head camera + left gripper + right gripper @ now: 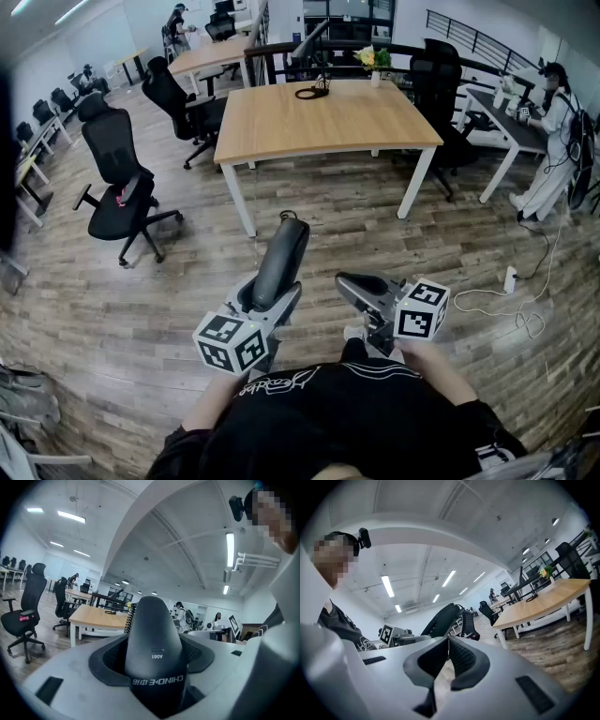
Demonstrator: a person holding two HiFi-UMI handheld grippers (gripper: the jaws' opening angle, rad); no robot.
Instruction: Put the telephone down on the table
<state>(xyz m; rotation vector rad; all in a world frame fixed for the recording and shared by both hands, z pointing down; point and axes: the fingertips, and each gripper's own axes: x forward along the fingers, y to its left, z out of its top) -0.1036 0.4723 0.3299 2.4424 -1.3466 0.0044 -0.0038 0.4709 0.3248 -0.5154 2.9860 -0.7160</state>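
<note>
Over a wood-plank office floor, a black telephone handset (281, 261) rides in the left gripper (270, 298), well short of the table (328, 122)

From left: a black office chair (117, 178) stands on the planks; the left gripper's jaws are clamped on the handset's lower half, with its upper end jutting forward and a coiled cord (130, 618) showing just behind it. The handset is in the air, apart from the light wooden table beyond. Near that table's far edge a small pale vase (376, 79) holds yellow and white flowers (374, 58), with a black looped cable (312, 92) lying to its left. The right gripper (361, 286) has its jaws pressed together with nothing between them. At far right a person (553, 141) in white stands beside another desk (506, 117)
</note>
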